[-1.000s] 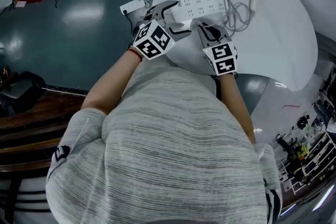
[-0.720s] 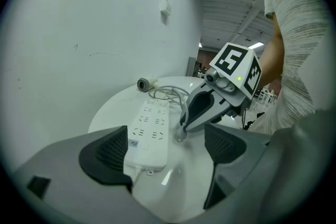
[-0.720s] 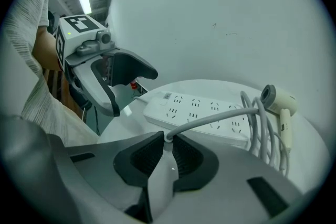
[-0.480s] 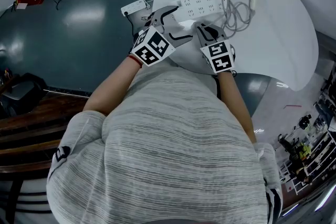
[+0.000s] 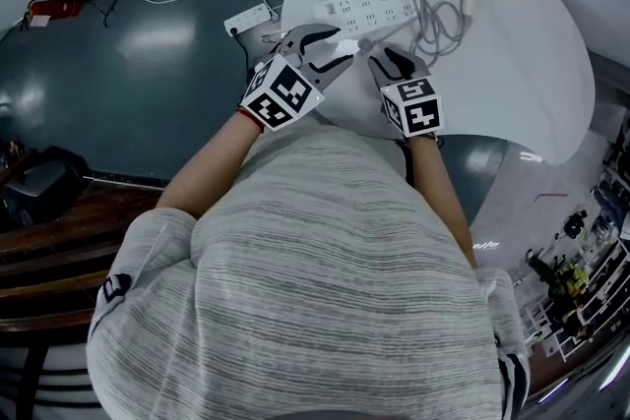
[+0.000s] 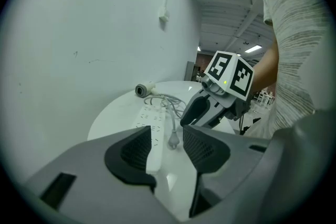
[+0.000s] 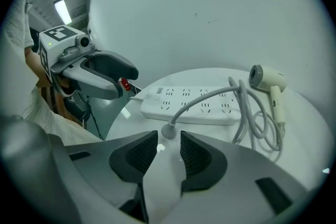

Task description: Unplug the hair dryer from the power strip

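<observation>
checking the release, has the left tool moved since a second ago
Yes: the left tool, closing with nothing between its pads, has pulled back off the power strip's end toward the person.

Bright, even indoor light from ceiling strip lights [image 7: 62,10]; shadows faint. Soft glare patches on dark floor [image 5: 157,32] & on glossy white table [image 5: 512,64]. Heavy fisheye bending in all views, w/ black vignette round edges of both gripper views. Left gripper [image 6: 167,136], close to lens, looks slightly soft; no motion blur.
</observation>
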### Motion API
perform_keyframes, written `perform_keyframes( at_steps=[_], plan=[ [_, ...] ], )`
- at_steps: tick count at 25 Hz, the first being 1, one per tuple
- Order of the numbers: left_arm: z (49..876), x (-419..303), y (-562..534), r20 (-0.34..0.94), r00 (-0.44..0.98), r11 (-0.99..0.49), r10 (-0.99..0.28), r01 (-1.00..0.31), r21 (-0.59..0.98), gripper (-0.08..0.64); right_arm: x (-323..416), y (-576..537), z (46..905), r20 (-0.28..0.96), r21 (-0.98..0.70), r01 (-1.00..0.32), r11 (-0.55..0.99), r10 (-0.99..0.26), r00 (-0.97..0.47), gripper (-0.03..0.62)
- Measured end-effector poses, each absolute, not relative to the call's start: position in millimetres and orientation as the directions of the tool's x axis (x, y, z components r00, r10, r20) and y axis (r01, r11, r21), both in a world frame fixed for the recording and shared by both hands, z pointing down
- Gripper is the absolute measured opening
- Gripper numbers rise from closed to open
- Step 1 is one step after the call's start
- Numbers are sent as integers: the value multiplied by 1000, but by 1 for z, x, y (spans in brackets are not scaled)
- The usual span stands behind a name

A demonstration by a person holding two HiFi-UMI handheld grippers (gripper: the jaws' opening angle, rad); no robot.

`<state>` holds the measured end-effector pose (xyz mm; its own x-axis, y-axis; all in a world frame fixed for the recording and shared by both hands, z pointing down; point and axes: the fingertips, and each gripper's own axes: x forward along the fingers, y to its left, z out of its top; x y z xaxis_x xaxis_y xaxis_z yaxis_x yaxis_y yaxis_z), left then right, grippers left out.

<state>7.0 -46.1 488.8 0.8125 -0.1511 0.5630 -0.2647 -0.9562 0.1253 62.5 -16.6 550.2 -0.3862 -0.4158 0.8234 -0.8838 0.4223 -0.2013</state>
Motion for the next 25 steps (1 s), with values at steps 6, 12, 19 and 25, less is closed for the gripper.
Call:
perform_keyframes(
  at_steps=[6, 12, 19, 25],
  plan=[
    [472, 8, -38, 535, 835, -964, -130, -232, 128, 84, 64, -18, 507, 760, -170, -890, 424, -519, -392, 127],
    [456, 5, -27, 500, 860, -968, -99, -200, 151, 8, 53, -16, 457, 636, -150, -872, 466, -630, -446, 57],
    [434, 8, -18, 427, 902, -978, -66, -144, 152, 8, 40, -5, 426, 534, -149, -850, 506, -682, -500, 28],
    [424, 9, -11, 397, 917, -980, -45, -118, 162, 6, 37, -1, 415, 485, -190, -841, 506, -696, -529, 26]
  ],
)
